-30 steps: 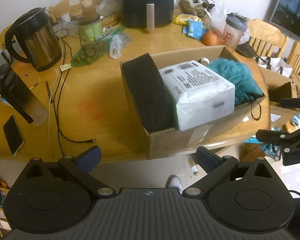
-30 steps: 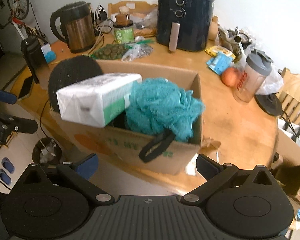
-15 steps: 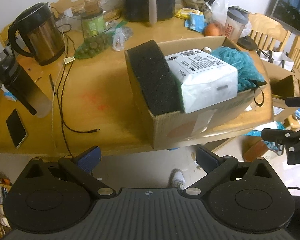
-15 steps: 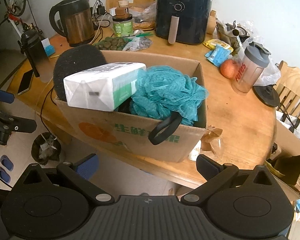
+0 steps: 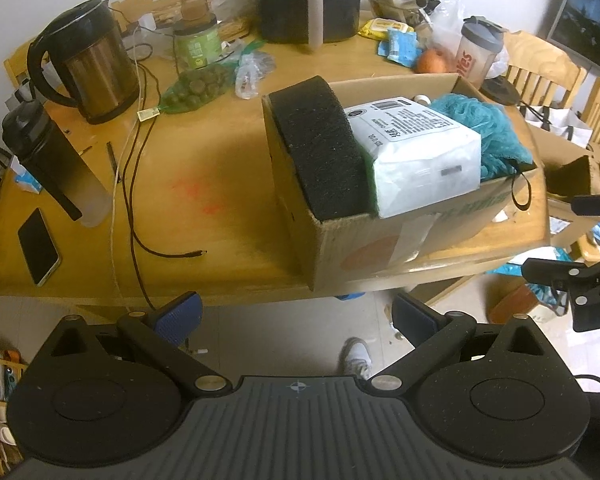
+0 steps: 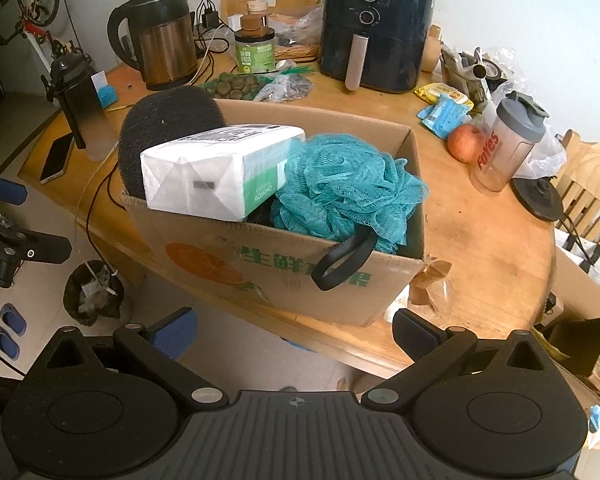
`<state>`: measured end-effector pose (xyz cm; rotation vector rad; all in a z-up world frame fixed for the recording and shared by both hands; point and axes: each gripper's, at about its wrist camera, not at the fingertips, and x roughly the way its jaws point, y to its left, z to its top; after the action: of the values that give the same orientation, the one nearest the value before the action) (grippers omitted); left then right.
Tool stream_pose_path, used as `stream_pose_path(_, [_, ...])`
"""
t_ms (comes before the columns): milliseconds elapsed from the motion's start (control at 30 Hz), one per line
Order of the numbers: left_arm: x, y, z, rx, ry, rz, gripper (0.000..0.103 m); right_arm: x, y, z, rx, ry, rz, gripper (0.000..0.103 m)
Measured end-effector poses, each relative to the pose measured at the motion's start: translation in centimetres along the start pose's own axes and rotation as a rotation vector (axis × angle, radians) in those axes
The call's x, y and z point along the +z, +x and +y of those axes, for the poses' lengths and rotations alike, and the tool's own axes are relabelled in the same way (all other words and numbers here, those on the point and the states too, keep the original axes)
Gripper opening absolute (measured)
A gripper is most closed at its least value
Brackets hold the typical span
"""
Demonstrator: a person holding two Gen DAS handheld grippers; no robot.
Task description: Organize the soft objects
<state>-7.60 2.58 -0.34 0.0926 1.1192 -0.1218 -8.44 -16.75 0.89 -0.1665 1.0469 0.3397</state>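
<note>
Both claws have drawn back from the cardboard box (image 6: 284,240) over the last second, so that the counter (image 5: 204,184) edge and the floor below it now fill the lower part of each view. Left claw (image 5: 296,312) and right claw (image 6: 296,330) stand with fingers spread wide and nothing between them — both hang off the counter, on the near side of the box. All three soft objects sit inside the box: a black foam pad (image 5: 320,148) upright against the box's left end wall, a white tissue pack (image 6: 216,168) resting high in the middle with one end jutting over the near rim, and a teal bath pouf (image 6: 348,188) filling the right end, its black loop (image 6: 342,260) draped outside over the near wall. Key relation — the box's long axis runs left to right across both views, so the foam pad lies ahead and slightly right of the left claw, whereas the pouf lies almost straight ahead of the right claw. Left is judged the nearer to the pad, right the nearer to the pouf; the tissue pack lies between them, its long axis pointing roughly toward the right claw. With every soft item boxed, the task appears near its end.
</note>
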Motion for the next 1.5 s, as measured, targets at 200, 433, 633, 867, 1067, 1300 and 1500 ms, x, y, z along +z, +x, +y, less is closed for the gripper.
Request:
stream_pose_path(200, [0.0, 0.0, 0.1, 0.004, 0.000, -0.001, 0.103, 0.0, 0.0, -0.3, -0.006, 0.009, 0.000, 0.103])
stream_pose_path(433, [0.1, -0.1, 0.0, 0.006, 0.001, -0.002, 0.103, -0.3, 0.0, -0.8, -0.015, 0.029, 0.000, 0.103])
stream_pose_path(633, [0.1, -0.1, 0.0, 0.006, 0.001, -0.002, 0.103, -0.4, -0.1, -1.1, -0.021, 0.038, -0.002, 0.103])
stream_pose_path(867, [0.2, 0.0, -0.1, 0.008, 0.001, -0.002, 0.103, -0.4, 0.0, -1.5, -0.021, 0.043, -0.001, 0.103])
stream_pose_path(1067, [0.4, 0.0, -0.2, 0.009, 0.003, 0.001, 0.103, -0.3, 0.1, -1.7, -0.021, 0.047, -0.001, 0.103])
stream_pose_path(1300, [0.7, 0.3, -0.2, 0.008, 0.003, 0.006, 0.103, -0.1, 0.2, -1.7, -0.022, 0.045, 0.002, 0.103])
stream_pose_path(1500, [0.8, 0.4, -0.2, 0.008, 0.002, 0.008, 0.103, 0.1, 0.5, -1.6, -0.024, 0.045, 0.008, 0.103])
